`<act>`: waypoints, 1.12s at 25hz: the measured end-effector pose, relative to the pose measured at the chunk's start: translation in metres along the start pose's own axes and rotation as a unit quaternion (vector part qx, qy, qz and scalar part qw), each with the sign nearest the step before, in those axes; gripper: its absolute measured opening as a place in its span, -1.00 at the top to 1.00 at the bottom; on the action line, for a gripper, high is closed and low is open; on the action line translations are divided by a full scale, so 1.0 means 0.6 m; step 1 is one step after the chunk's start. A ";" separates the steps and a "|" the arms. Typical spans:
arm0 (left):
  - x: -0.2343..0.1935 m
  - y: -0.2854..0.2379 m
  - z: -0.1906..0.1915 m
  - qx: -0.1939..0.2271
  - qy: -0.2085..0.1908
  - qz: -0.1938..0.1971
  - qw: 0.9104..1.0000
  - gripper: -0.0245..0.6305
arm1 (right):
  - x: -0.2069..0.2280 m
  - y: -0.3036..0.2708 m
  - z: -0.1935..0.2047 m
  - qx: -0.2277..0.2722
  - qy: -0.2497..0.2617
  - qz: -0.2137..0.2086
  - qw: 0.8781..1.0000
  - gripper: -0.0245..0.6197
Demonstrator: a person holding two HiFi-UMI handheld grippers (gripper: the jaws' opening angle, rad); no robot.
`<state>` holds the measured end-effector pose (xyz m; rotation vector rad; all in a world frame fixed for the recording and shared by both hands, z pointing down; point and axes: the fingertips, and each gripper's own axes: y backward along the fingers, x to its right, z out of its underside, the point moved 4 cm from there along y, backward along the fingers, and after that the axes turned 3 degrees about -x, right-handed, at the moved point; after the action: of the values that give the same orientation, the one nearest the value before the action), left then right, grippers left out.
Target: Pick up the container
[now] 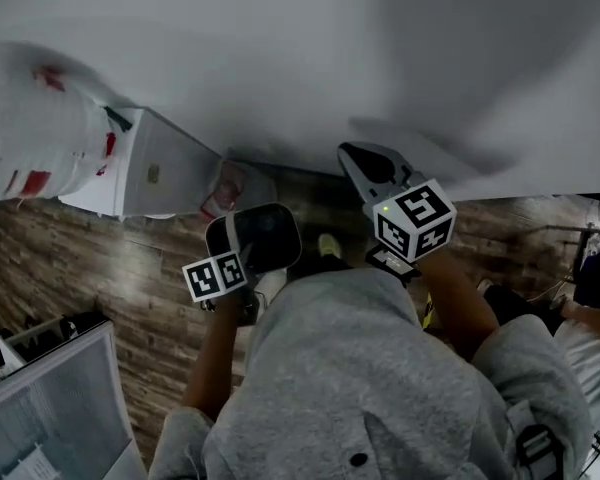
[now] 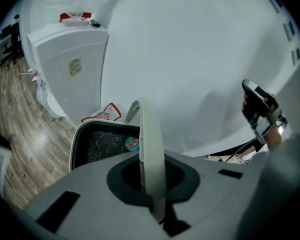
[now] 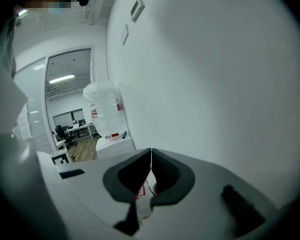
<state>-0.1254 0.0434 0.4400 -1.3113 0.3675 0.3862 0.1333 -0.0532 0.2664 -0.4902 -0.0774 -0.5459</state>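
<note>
left claw (image 2: 151, 176) is clamped on the thin white handle (image 2: 149, 134) of the black container (image 2: 97, 146), which hangs off the floor just right of the white dispenser (image 2: 65, 69). right claw (image 3: 151, 171) is closed, jaws together. hold the clamp firm and rise steadily so the container doesn't swing. a round sticker (image 2: 132, 144) inside seems to read 16 l.

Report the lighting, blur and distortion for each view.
Head view: dim, water jug smeared by blur, right tool casts a soft shadow on the wall. Left gripper view: fisheye bend, dark corners, container fairly sharp. Right gripper view: same dark ring, bright doorway.
</note>
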 end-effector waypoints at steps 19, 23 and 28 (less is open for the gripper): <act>0.006 0.026 0.018 0.014 0.033 0.024 0.999 0.87 | 0.012 0.020 -0.027 0.025 -0.008 0.031 0.999 0.85; 0.015 0.025 0.025 0.013 0.030 0.029 0.999 0.87 | 0.011 0.030 -0.020 0.023 -0.005 0.035 0.999 0.85; 0.020 0.028 0.034 0.013 0.028 0.031 0.999 0.87 | 0.009 0.041 -0.011 0.023 -0.008 0.038 0.999 0.85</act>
<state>-0.1222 0.0678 0.4245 -1.2897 0.4603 0.3969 0.1502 -0.0402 0.2512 -0.4514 -0.0868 -0.4639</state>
